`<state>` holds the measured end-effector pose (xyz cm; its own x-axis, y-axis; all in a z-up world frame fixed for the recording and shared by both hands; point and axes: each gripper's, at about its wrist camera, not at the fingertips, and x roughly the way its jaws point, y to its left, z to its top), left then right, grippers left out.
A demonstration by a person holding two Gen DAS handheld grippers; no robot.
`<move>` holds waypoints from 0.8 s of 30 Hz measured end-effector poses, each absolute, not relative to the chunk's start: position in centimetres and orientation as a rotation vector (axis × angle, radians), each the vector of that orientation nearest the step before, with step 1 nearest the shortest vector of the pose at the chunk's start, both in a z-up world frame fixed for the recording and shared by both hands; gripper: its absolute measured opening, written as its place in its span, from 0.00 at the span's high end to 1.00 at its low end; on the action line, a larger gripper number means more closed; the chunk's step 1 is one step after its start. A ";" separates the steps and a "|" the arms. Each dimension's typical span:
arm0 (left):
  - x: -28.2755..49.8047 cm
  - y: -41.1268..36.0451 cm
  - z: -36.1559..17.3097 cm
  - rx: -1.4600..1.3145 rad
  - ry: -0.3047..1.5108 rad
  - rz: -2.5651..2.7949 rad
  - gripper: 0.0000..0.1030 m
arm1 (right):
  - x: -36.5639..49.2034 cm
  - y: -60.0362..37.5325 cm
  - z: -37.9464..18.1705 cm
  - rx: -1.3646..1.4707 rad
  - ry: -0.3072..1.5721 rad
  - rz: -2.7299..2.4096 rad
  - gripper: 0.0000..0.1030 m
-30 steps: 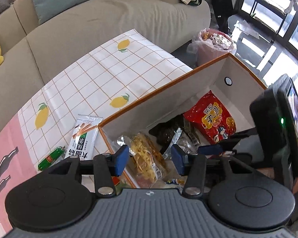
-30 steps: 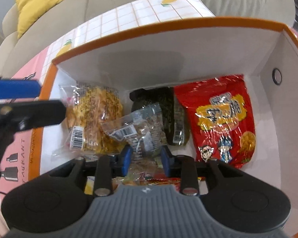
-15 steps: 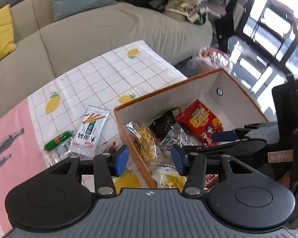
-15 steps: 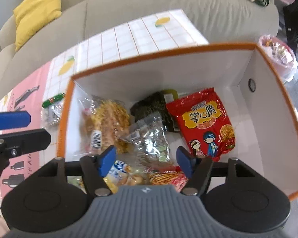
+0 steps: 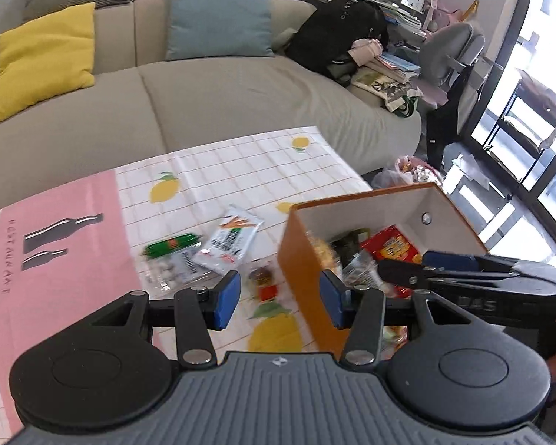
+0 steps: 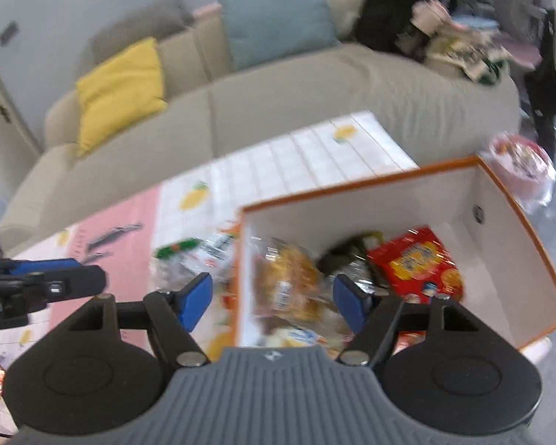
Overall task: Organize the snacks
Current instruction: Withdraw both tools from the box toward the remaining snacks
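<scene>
Nearest each camera, both sets of tongs are unloaded. The left tongs (image 5: 278,302) stand part open with nothing between the blue pads, hanging above the tabletop (image 5: 241,170) at the near left corner of the orange box (image 5: 300,270). The right tongs (image 6: 272,302) are opening, pads clear of every packet, above the near left wall of the box; a position over the open top suits releasing snacks into it rather than picking from the tabletop. Just beyond the left tongs, several snacks lie loose on the lemon-print cloth: a small red-and-brown packet (image 5: 265,278), a clear bag of pale round pieces (image 5: 168,269), a green sausage stick (image 5: 170,244) and a white packet with orange sticks printed on it (image 5: 231,241). These lie close to the left wall of the box, so the left tongs are probably placed for the next pick. Inside the box, a yellow crisp bag (image 6: 289,282) lies to the left, a dark packet (image 6: 348,254) at the middle and a red bag (image 6: 419,263) to the right, with more packets at the near wall, blurred. The task is judged partly done: loose items remain outside. Further back stands a beige sofa (image 5: 222,104) with a yellow cushion (image 5: 42,59) and a blue cushion (image 5: 218,15).
</scene>
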<state>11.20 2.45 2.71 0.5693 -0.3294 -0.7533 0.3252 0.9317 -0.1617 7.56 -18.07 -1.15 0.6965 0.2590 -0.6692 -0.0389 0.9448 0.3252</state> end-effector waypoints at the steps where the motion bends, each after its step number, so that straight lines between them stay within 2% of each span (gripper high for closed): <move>1: 11.1 3.0 2.5 0.003 0.889 -0.379 0.44 | 7.2 -17.4 -1.0 0.289 0.769 0.187 0.32; 9: 11.6 6.8 0.9 0.082 0.906 -0.367 0.44 | 7.5 -11.4 -1.0 0.105 0.756 0.320 0.33; 11: 11.9 7.4 0.7 0.098 0.909 -0.381 0.44 | 8.4 -10.2 -1.3 0.043 0.771 0.344 0.38; 17: 13.8 7.7 -0.3 0.265 0.907 -0.464 0.43 | 11.7 -7.7 -2.3 -0.177 0.829 0.459 0.39; 19: 14.7 7.5 -0.9 0.317 0.916 -0.503 0.38 | 13.1 -7.2 -2.7 -0.235 0.860 0.494 0.39; 24: 16.7 6.7 -2.8 0.456 0.941 -0.587 0.34 | 16.5 -5.4 -4.2 -0.398 0.956 0.579 0.41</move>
